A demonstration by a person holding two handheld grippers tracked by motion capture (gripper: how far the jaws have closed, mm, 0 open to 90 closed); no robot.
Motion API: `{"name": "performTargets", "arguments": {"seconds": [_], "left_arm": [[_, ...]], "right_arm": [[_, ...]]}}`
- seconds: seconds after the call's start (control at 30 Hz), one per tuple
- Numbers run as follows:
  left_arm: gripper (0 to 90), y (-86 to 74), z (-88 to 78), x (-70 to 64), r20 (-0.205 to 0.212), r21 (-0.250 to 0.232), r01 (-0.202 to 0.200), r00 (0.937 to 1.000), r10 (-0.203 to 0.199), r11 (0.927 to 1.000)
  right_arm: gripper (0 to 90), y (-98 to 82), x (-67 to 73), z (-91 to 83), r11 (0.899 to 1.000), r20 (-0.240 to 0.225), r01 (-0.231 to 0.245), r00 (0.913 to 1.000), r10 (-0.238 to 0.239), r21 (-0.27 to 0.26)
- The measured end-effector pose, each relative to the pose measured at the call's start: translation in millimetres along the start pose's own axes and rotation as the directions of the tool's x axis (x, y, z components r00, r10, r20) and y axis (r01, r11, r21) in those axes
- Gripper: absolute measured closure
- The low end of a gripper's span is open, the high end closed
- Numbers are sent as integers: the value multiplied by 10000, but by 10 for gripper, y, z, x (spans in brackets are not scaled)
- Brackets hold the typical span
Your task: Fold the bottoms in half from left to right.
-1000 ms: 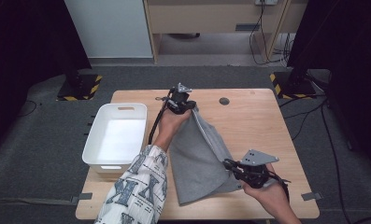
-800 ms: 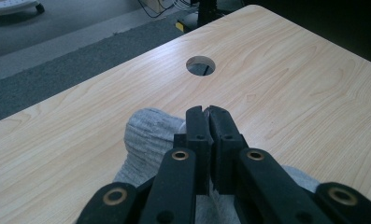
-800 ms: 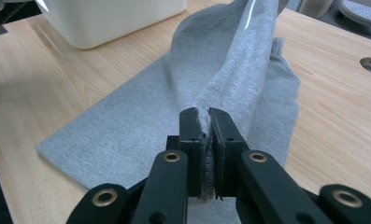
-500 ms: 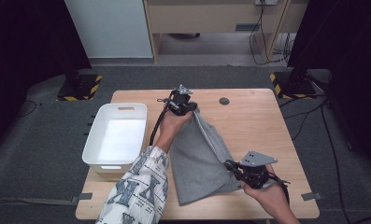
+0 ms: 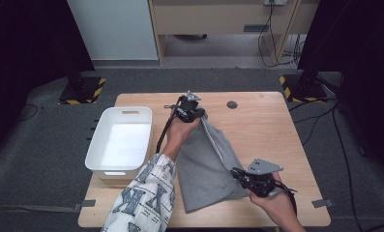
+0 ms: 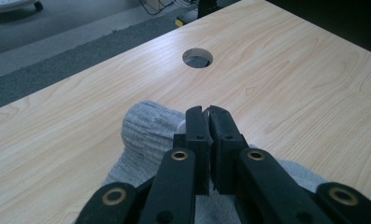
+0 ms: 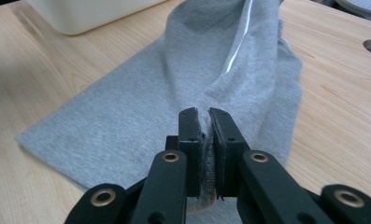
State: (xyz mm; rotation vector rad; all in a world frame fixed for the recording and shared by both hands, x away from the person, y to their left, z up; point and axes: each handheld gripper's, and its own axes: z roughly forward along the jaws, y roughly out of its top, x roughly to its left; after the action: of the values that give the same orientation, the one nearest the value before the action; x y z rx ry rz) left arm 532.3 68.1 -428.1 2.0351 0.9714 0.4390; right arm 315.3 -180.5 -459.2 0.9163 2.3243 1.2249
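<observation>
Nothing has shifted much since the earlier frames: both hands sit where they were, and the grey cloth [image 5: 206, 166] is stretched between them as before. It lies on the middle of the tabletop [image 5: 276, 130], spread wide toward the near edge and narrowing to a point toward the far edge, with a pale stripe running along its raised right fold. The left gripper [image 5: 192, 112] holds the narrow far end, near the middle of the far edge; in the left gripper view its jaws [image 6: 206, 140] are pressed together on a bunch of ribbed grey fabric [image 6: 148, 130] that bulges out to one side of them and runs back beneath them. The right gripper [image 5: 245, 176] holds the cloth's right corner near the near edge; in the right gripper view its jaws [image 7: 205, 149] are clamped on a doubled edge of the cloth [image 7: 174, 84], which stands up between them and runs away from the tips as a lifted ridge. A round hole [image 5: 232, 104] in the tabletop lies just beyond the left gripper toward the far right. A white tub [image 5: 120, 141] stands at the left edge, apart from the cloth. The left forearm wears a patterned sleeve [image 5: 141, 198].
</observation>
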Motion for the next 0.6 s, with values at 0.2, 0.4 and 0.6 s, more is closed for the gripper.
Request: {"name": "performTargets", "arguments": {"seconds": [0.2, 0.4, 0.6], "left_arm": [[871, -25, 47, -38, 36, -14, 37, 10000, -37, 10000], [871, 22, 24, -44, 68, -142, 89, 9999, -88, 9999], [870, -1, 94, -110, 120, 161, -98, 9999, 96, 9998]], "right_arm": [[838, 11, 22, -20, 10000, 123, 54, 9999, -54, -9], [837, 75, 33, -92, 9997, 99, 62, 9999, -60, -223], [832, 6, 54, -89, 9998, 45, 149, 9999, -149, 134]]}}
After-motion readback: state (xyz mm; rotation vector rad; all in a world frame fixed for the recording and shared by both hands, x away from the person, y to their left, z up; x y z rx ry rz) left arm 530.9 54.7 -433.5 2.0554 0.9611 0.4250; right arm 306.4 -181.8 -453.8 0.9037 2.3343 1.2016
